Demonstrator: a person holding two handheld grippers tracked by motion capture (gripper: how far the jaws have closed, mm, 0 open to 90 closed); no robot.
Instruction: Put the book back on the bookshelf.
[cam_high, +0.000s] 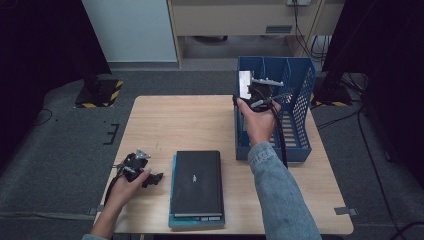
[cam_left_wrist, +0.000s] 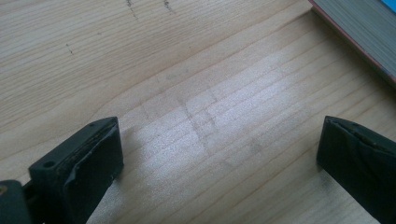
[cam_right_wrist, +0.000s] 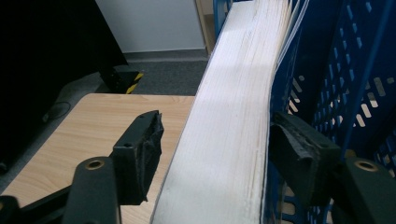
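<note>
While the right gripper (cam_right_wrist: 215, 154) brackets an upright white book (cam_right_wrist: 233, 116) in the blue rack (cam_high: 295, 100), upper right of the high view, its jaws look loosened: left pad apart. Book: stiff, probably weighty, smooth-edged; pinch across covers mid-height. Left gripper (cam_left_wrist: 217, 154), lower left: spread wide, empty, beside stacked books (cam_high: 196, 182).
</note>
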